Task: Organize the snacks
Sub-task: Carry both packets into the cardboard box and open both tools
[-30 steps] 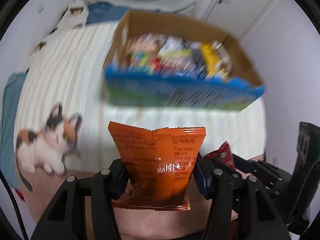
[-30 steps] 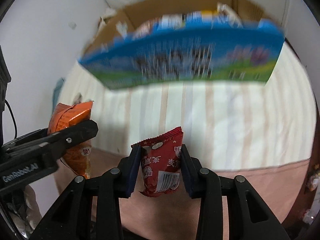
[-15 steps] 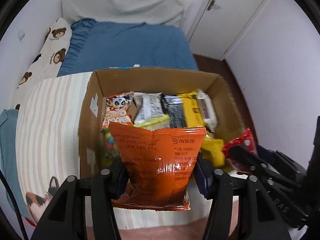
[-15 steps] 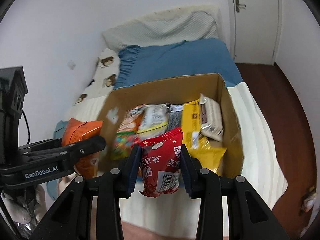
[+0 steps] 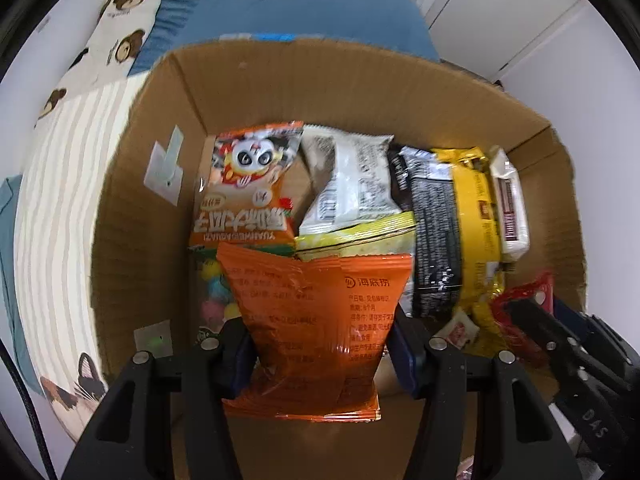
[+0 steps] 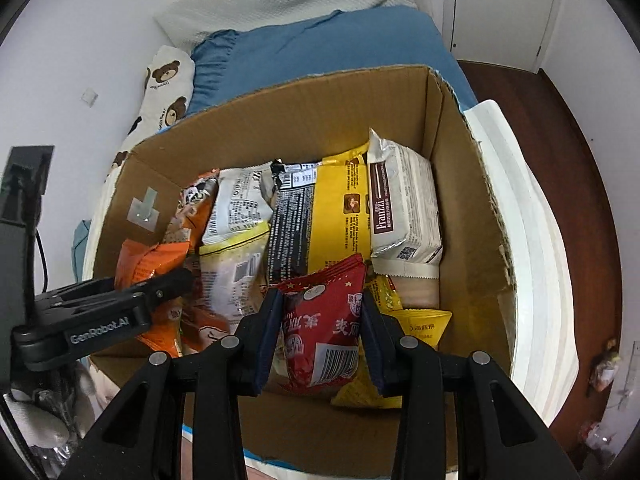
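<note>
My left gripper (image 5: 320, 344) is shut on an orange snack packet (image 5: 316, 328) and holds it inside the open cardboard box (image 5: 320, 80), over its near left part. My right gripper (image 6: 322, 332) is shut on a red snack packet (image 6: 324, 320) and holds it inside the same box (image 6: 304, 112), over its near middle. The box holds several packets: an orange panda bag (image 5: 250, 184), a white pack (image 5: 352, 176), a black pack (image 5: 434, 232), a yellow pack (image 6: 338, 216) and a white Franzzi pack (image 6: 404, 208). The left gripper with its orange packet (image 6: 148, 264) also shows at the left in the right wrist view.
The box stands on a bed with a striped cover (image 5: 56, 184) and a blue sheet (image 6: 320, 44). A bear-print pillow (image 6: 164, 84) lies at the far left. A white wall lies to the left, a door and dark wood floor (image 6: 592, 160) to the right.
Both grippers have moved forward and down over the box with their packets. The box was far and seen from the side; now both packets hang inside its opening.
</note>
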`<state>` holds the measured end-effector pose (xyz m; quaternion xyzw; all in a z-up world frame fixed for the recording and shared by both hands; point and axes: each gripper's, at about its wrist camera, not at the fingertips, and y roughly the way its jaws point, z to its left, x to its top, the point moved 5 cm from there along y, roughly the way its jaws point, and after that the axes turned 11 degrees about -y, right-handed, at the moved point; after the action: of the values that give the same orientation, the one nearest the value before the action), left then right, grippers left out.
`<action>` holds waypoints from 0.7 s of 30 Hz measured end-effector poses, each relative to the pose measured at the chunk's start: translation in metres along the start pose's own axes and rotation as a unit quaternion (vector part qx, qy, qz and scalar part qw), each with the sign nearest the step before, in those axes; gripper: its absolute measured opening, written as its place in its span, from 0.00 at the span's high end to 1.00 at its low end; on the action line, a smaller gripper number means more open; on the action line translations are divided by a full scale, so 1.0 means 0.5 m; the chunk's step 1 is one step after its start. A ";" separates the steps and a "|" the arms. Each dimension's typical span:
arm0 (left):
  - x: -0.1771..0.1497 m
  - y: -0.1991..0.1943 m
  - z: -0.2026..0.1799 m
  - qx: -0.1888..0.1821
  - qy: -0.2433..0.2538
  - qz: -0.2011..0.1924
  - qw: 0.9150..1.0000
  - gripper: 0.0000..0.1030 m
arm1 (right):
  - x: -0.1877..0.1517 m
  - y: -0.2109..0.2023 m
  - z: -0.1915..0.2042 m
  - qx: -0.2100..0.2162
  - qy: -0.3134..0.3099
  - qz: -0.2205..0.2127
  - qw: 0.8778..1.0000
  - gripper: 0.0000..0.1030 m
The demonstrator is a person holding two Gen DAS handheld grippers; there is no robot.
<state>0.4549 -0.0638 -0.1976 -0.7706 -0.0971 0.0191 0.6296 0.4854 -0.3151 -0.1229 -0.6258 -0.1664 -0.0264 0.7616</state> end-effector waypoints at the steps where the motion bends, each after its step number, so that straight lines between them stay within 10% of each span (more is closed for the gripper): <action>1: -0.001 0.007 0.004 0.002 -0.005 0.006 1.000 0.48 | 0.003 0.003 -0.003 -0.002 0.001 0.003 1.000 0.59; 6: -0.010 0.020 0.014 0.014 -0.006 0.011 1.000 0.45 | 0.002 0.008 -0.011 -0.020 -0.001 0.015 1.000 0.12; 10: -0.018 0.010 0.015 0.013 -0.010 0.002 1.000 0.14 | -0.001 0.004 -0.010 -0.037 -0.008 0.015 0.999 0.09; 21: -0.024 -0.051 0.002 0.030 0.008 -0.043 0.999 0.05 | -0.005 -0.034 -0.026 -0.086 -0.017 -0.006 0.996 0.05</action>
<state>0.4398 -0.0602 -0.1738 -0.7468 -0.1240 -0.0112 0.6533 0.4815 -0.3318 -0.1099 -0.6881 -0.1802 -0.0345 0.7020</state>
